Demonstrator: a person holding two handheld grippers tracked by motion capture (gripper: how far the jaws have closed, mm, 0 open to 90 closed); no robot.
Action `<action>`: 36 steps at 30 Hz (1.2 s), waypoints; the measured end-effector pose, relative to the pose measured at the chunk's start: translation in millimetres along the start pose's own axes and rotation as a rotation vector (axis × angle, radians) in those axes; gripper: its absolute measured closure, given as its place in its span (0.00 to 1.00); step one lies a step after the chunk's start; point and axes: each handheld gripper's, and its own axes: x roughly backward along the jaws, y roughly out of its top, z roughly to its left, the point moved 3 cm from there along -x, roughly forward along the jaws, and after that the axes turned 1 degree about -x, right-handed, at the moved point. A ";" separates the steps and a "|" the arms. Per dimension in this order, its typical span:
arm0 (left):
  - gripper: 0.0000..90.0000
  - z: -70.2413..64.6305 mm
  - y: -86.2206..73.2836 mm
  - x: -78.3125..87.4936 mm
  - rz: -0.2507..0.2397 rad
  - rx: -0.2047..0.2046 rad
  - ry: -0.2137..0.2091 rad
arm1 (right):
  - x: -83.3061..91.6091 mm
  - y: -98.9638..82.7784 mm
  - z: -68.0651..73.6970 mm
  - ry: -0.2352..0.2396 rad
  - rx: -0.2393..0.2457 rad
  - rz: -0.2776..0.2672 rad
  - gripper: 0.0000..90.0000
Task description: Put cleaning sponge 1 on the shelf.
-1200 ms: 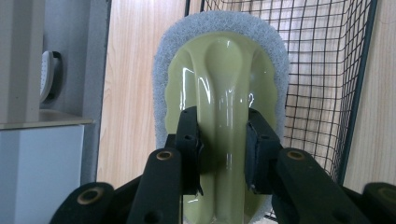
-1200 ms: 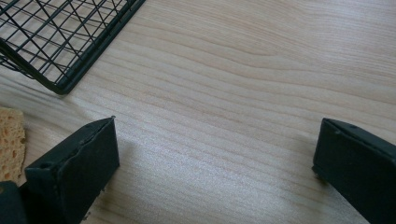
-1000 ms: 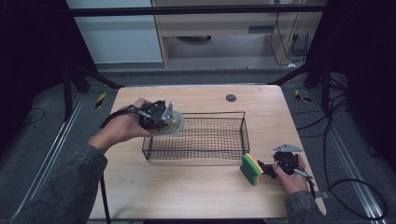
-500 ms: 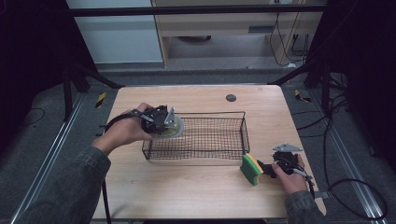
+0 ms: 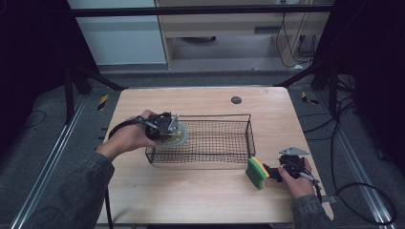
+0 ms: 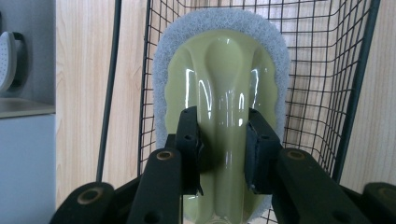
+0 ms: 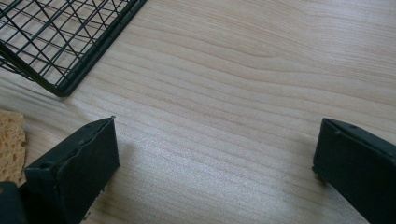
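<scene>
Currently the scrubber [image 6: 219, 93], a pale green handle on a white pad, sits clamped between the left gripper's [image 6: 223, 151] jaws over the left end of the wire basket [image 5: 248, 138]. Judged step: placing it inside; next comes lowering, then release. The right gripper [image 7: 215, 163], jaws wide and empty, rests near the sponge [image 5: 256, 172].

left gripper [image 6: 223, 140]: both black jaws clamped on the raised handle of a scrubbing pad | scrubbing pad [image 6: 219, 70]: glossy pale-green plastic back, white fibrous rim, held at the end of a black wire basket [image 6: 327, 70] | under it: light wooden table [image 6: 79, 84] | far left: grey surface with a white perforated object
</scene>
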 end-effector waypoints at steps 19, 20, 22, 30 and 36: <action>0.78 -5.0 -3.9 -19.0 0.022 0.012 -0.037 | -0.3 0.2 0.1 0.000 0.002 0.000 0.00; 0.78 -6.1 -4.7 -19.7 0.029 0.019 -0.044 | -0.3 0.2 0.0 0.000 0.002 0.000 0.00; 0.78 -7.1 -6.5 -22.0 0.034 0.022 -0.051 | -0.3 0.2 0.1 0.000 0.001 0.000 0.00; 0.78 -8.4 -11.7 -31.2 0.039 0.034 -0.070 | -0.3 0.2 0.1 0.000 0.001 0.000 0.00; 0.78 -9.4 -12.8 -34.6 0.041 0.039 -0.080 | -0.3 0.2 0.0 0.000 0.001 0.000 0.00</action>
